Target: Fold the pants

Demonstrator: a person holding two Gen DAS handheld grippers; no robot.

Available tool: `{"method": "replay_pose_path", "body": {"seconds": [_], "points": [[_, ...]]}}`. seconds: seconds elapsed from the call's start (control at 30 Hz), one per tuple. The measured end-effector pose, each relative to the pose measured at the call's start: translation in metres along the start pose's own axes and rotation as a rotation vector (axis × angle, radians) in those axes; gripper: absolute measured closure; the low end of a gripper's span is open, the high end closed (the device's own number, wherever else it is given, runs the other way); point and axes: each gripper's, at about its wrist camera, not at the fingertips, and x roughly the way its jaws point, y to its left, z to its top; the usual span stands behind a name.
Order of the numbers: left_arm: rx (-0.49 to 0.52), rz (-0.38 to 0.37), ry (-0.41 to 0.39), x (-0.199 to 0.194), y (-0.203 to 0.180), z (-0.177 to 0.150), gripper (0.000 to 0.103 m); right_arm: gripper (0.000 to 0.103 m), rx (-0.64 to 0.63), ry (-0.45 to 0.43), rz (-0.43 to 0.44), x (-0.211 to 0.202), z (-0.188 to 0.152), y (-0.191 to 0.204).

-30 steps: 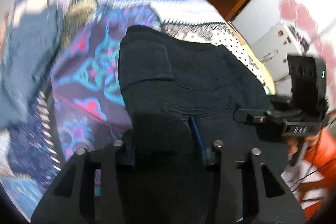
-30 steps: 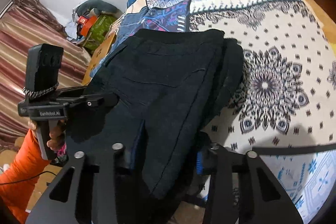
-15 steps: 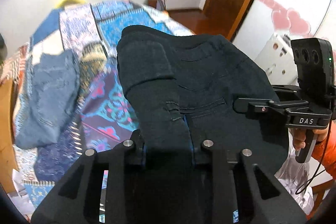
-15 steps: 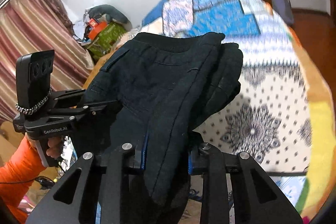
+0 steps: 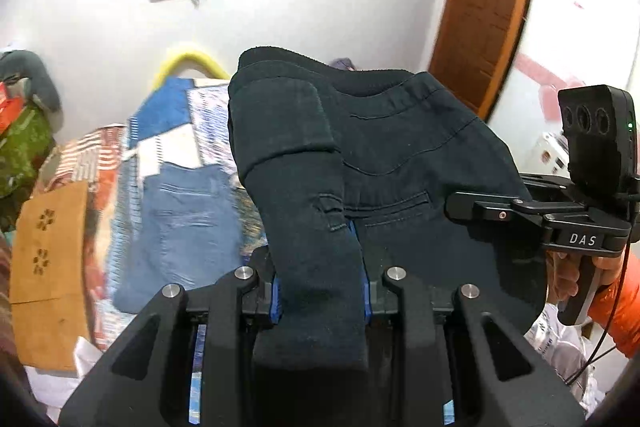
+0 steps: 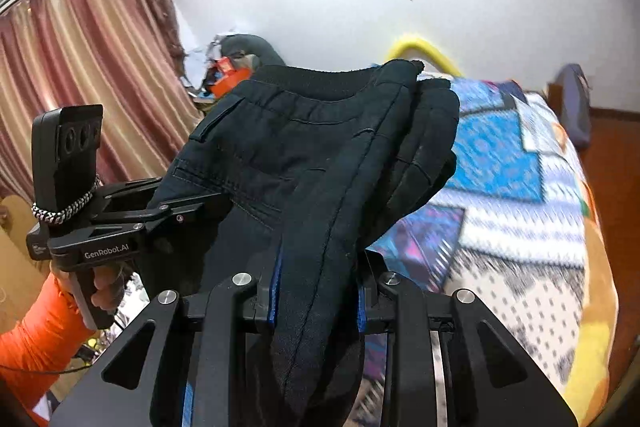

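Through my left wrist camera, my left claw (image 5: 319,297) is pinching a thick bunched edge of the black pants (image 5: 400,163), which are hanging in the air above the bed (image 5: 176,115); a pair of blue jeans (image 5: 180,211) is lying down there.

Through my right wrist camera, my right claw (image 6: 316,301) is pinching the other bunched edge of the pants (image 6: 288,155) (several layers, by the look of it). I am judging this a carry: I should be keeping both claws level and apart so the fold stays taut and flat.
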Motion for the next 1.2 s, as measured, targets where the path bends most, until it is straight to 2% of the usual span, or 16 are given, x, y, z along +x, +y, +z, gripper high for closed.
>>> {"method": "replay_pose_path", "body": {"seconds": [0.27, 0.53, 0.87, 1.07, 1.2], "points": [[-0.078, 0.078, -0.028, -0.007, 0.078, 0.010, 0.075, 0.079, -0.061, -0.006, 0.077, 0.066, 0.045, 0.023], [-0.134, 0.134, 0.013, 0.038, 0.155, 0.005, 0.075, 0.079, -0.065, 0.052, 0.111, 0.155, 0.067, 0.025], [-0.295, 0.105, 0.117, 0.142, 0.243, -0.034, 0.074, 0.079, -0.058, 0.188, 0.088, 0.274, 0.056, -0.002], [-0.396, 0.075, 0.243, 0.211, 0.278, -0.071, 0.070, 0.078, -0.005, 0.291, 0.055, 0.336, 0.030, -0.032], [-0.417, 0.046, 0.229, 0.211, 0.283, -0.080, 0.065, 0.074, 0.018, 0.343, 0.036, 0.354, 0.016, -0.047]]}}
